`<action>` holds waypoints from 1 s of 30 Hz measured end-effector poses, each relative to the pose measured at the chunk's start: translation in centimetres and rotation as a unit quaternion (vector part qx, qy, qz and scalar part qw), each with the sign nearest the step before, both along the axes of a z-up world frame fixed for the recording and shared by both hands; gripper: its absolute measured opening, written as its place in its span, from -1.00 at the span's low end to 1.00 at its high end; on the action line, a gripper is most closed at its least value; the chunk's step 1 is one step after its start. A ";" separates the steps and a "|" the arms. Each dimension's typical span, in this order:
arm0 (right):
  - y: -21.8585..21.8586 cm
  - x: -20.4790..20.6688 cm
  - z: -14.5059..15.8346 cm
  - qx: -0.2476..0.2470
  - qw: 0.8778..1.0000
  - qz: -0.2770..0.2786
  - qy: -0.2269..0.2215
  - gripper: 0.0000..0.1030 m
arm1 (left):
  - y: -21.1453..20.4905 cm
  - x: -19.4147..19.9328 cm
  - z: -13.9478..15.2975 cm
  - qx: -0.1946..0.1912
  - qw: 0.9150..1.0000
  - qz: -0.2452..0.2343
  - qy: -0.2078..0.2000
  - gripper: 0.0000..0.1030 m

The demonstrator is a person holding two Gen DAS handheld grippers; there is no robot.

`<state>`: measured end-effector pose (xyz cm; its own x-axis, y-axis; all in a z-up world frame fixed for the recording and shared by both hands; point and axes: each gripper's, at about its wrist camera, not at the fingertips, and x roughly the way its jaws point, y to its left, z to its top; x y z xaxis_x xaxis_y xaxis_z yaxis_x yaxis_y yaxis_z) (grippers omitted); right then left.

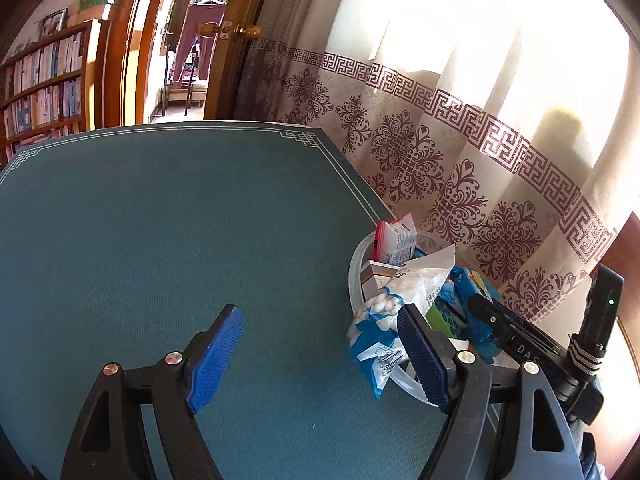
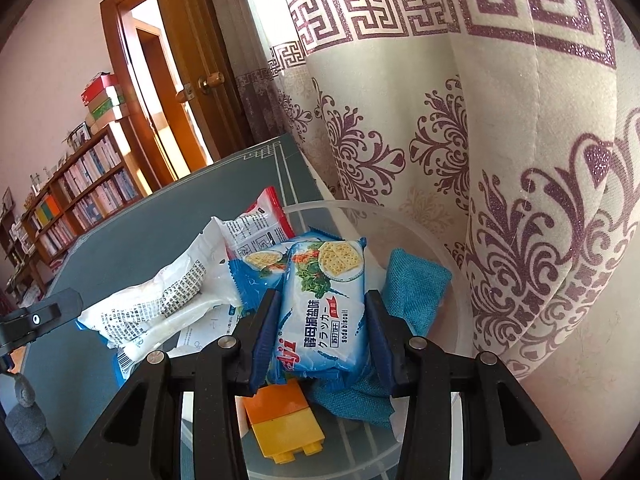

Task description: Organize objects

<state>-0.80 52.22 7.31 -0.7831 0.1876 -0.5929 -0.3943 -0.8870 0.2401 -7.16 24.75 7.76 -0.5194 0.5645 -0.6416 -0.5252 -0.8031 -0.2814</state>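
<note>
My right gripper [image 2: 322, 314] is shut on a blue soda biscuit packet [image 2: 326, 300] and holds it over a clear plastic bin [image 2: 448, 240]. In the bin lie a second biscuit packet [image 2: 256, 266], a red-edged snack packet [image 2: 262, 218], a white bag [image 2: 168, 300], a teal cloth [image 2: 416, 284] and an orange and yellow block [image 2: 280, 420]. My left gripper [image 1: 320, 352] is open and empty above the green table mat [image 1: 160, 220], just left of the bin [image 1: 356, 268]. A bag of white candies [image 1: 390, 304] hangs over the bin's near rim, by my left gripper's right finger.
A patterned curtain [image 1: 460, 140] hangs right behind the bin and the table's right edge. A wooden door [image 1: 236, 40] and a bookshelf [image 1: 44, 80] stand beyond the table's far edge. The right gripper's body [image 1: 520, 344] shows over the bin.
</note>
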 end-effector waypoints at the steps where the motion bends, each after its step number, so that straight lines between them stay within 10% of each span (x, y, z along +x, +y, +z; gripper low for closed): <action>1: 0.0 0.0 0.0 0.001 1.000 0.000 0.000 -0.14 | -0.3 0.0 -0.3 -0.003 1.000 0.004 0.000 0.60; 30: 0.4 0.1 -0.4 0.000 1.000 -0.002 -0.002 -0.13 | 3.9 -0.2 -4.2 -0.127 0.987 -0.073 0.069 0.43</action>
<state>-0.68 52.62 6.87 -0.7794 0.1913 -0.5966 -0.3998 -0.8851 0.2384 -7.34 28.66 3.55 -0.5365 0.4695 -0.7013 -0.6602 -0.7511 0.0022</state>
